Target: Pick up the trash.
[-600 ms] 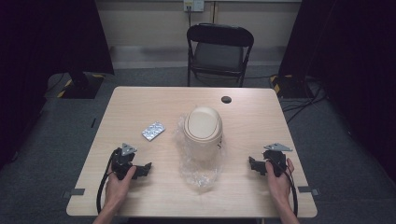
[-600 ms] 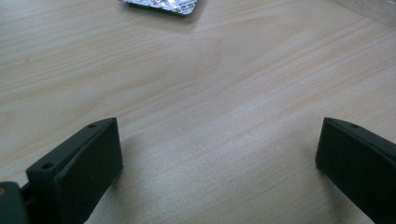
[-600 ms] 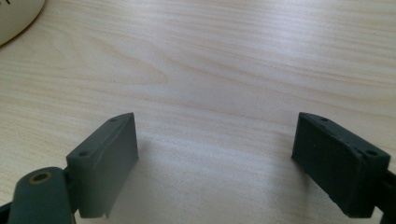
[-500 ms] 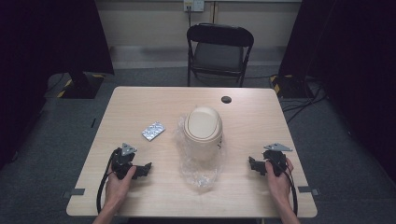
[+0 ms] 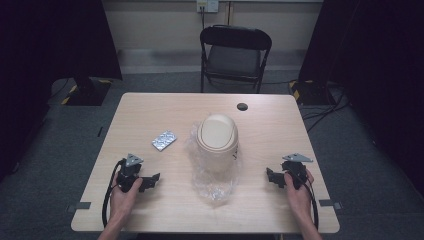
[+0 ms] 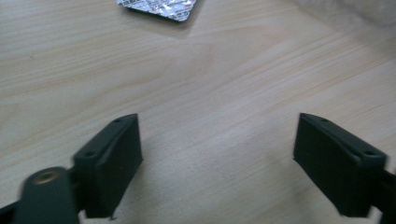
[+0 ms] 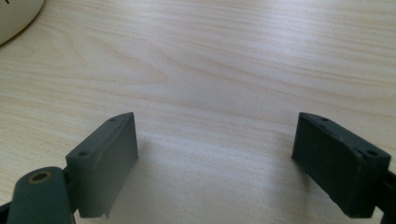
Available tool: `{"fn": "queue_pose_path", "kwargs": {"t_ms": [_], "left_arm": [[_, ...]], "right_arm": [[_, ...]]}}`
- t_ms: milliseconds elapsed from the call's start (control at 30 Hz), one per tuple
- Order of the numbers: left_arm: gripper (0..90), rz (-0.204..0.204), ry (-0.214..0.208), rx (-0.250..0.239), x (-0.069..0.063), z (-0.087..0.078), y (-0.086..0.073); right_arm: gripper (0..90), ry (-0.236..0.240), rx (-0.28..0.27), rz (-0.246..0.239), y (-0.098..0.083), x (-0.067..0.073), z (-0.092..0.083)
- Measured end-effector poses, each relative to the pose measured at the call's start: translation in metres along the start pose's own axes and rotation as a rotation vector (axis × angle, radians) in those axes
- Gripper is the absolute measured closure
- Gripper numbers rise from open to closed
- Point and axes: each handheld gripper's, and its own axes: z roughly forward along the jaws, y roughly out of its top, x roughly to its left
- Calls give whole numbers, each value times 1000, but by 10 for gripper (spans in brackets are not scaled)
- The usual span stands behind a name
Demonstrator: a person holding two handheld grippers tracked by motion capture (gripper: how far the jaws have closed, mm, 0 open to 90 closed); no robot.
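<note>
A beige bin with a swing lid stands at the table's middle, on or in a crumpled clear plastic bag. A silver blister pack lies to its left. My left gripper rests near the front left edge, jaws pointing toward the bag, open with only bare wood between them. The blister pack lies ahead of it and the bag's edge is at the upper right. My right gripper rests at the front right, open over bare wood, with the bin's rim at the far left.
The wooden table has a small black round cap near its far edge. A black folding chair stands behind the table. Dark curtains hang at both sides, and cables run on the floor at right.
</note>
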Motion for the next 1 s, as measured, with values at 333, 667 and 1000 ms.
{"fn": "queue_pose_path", "kwargs": {"t_ms": [333,667,1000], "left_arm": [[212,101,-125,-51,-25,-5,19],[220,107,-218,-123,-40,-12,43],[214,116,-272,-173,-52,-12,67]], "right_arm": [[133,0,0,0,0,0,0],[133,0,0,0,0,0,0],[133,0,0,0,0,0,0]]}}
